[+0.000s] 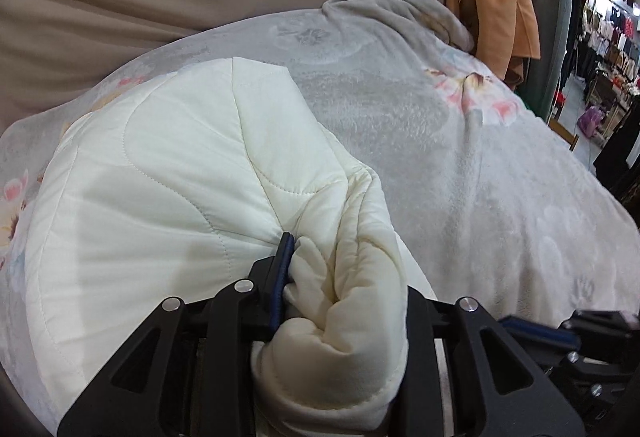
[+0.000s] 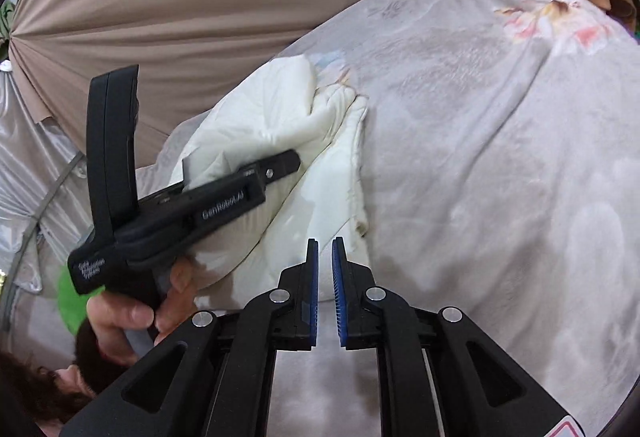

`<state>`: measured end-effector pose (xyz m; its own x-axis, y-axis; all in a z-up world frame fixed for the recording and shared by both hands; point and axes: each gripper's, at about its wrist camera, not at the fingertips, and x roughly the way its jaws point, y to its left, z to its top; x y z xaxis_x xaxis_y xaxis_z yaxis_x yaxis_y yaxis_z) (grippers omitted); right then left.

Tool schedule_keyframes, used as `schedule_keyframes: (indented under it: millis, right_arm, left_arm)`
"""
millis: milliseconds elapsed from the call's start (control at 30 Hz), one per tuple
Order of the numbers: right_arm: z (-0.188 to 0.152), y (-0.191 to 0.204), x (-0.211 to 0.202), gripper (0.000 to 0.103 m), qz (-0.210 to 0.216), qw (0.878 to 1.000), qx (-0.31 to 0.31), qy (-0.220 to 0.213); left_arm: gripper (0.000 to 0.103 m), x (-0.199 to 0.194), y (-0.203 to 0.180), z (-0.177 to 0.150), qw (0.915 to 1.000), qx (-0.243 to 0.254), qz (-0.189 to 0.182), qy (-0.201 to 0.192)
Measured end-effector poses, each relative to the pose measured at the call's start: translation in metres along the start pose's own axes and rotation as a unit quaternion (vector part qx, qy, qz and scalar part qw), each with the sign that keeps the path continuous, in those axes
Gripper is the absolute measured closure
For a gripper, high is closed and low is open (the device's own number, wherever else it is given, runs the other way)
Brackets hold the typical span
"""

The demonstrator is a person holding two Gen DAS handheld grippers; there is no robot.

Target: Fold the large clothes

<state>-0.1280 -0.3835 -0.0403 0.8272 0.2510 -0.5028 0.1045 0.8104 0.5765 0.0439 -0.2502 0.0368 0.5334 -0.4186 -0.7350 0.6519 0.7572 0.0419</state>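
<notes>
Two grippers: left gripper point(image 1: 340, 301) w/ cream jacket point(image 1: 168, 177), right gripper point(image 2: 325, 293) over blanket point(image 2: 500, 177).

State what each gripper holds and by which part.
Left gripper clamps the cream quilted garment by a bunched fold at its edge. Right gripper holds nothing.

Cream quilted jacket point(image 1: 168, 177) bunched on grey floral blanket point(image 1: 460, 157); cuff, seemingly sleeve, raised.

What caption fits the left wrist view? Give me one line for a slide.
Left gripper clamps a bunched fold of the cream quilted jacket lying on the grey floral blanket.
</notes>
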Motion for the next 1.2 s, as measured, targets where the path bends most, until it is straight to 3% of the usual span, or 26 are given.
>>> schedule_keyframes:
  millis: [67,167,233,267,300,400,467,533,667,767,833,867,900,933,967,1033,1100,1200]
  right_arm:
    - [0.004,-0.005,-0.006,0.093,-0.013,1.0,-0.004,-0.011]
    - [0.014,-0.006,-0.01,0.092,-0.025,0.999,-0.006,-0.024]
    - [0.013,-0.004,-0.018,0.09,-0.032,0.999,-0.012,-0.034]
    - [0.018,-0.004,-0.018,0.085,-0.035,0.999,-0.015,-0.039]
    - [0.025,-0.001,-0.022,0.073,-0.037,0.998,-0.018,-0.046]
    - [0.042,0.003,-0.023,0.052,-0.017,0.997,-0.028,-0.063]
    - [0.055,0.012,-0.023,0.045,0.016,0.997,-0.038,-0.061]
    - [0.072,0.021,-0.016,0.038,0.045,0.997,-0.039,-0.055]
    - [0.095,0.041,0.015,0.026,0.077,0.996,-0.042,-0.024]
    - [0.102,0.047,0.057,0.026,0.069,0.996,-0.038,0.031]
    - [0.1,0.049,0.088,0.028,0.066,0.994,-0.039,0.075]
    - [0.097,0.052,0.098,0.046,0.056,0.993,-0.048,0.091]
    - [0.094,0.054,0.106,0.075,0.052,0.992,-0.058,0.101]
    - [0.094,0.055,0.104,0.087,0.07,0.991,-0.056,0.101]
    - [0.096,0.054,0.094,0.092,0.085,0.991,-0.053,0.086]
    - [0.099,0.054,0.068,0.094,0.103,0.991,-0.066,0.047]
    - [0.097,0.049,0.051,0.095,0.082,0.993,-0.081,0.02]
    - [0.083,0.014,0.074,0.095,0.046,0.996,-0.051,0.051]
  left_arm:
    - [0.074,0.003,-0.004,-0.001,1.0,0.005,0.007,0.001]
    - [0.058,-0.001,-0.011,0.0,0.9998,0.019,0.009,-0.004]
    - [0.048,-0.024,-0.011,0.004,0.9993,0.011,-0.014,-0.033]
    - [0.048,-0.037,-0.009,0.007,0.9984,0.008,-0.03,-0.048]
    - [0.045,-0.053,-0.006,0.011,0.9969,0.004,-0.048,-0.062]
    - [0.022,-0.113,0.022,0.021,0.9878,-0.037,-0.079,-0.129]
    - [0.016,-0.154,0.052,0.025,0.9775,-0.079,-0.07,-0.182]
    - [0.012,-0.181,0.08,0.023,0.9702,-0.113,-0.039,-0.211]
    - [0.011,-0.188,0.117,0.008,0.9686,-0.148,0.025,-0.198]
    - [0.011,-0.164,0.128,-0.012,0.9749,-0.16,0.032,-0.152]
    - [0.012,-0.141,0.13,-0.024,0.9795,-0.163,0.032,-0.115]
    - [0.012,-0.13,0.13,-0.028,0.9809,-0.165,0.027,-0.1]
    - [0.013,-0.121,0.129,-0.032,0.9817,-0.168,0.023,-0.087]
    - [0.013,-0.113,0.127,-0.035,0.9827,-0.169,0.015,-0.076]
    - [0.013,-0.108,0.124,-0.036,0.9834,-0.168,0.007,-0.069]
    - [0.013,-0.101,0.118,-0.038,0.9851,-0.16,-0.002,-0.063]
    - [0.013,-0.092,0.108,-0.038,0.9884,-0.142,-0.005,-0.054]
    - [0.013,-0.07,0.088,-0.042,0.9932,-0.111,0.005,-0.037]
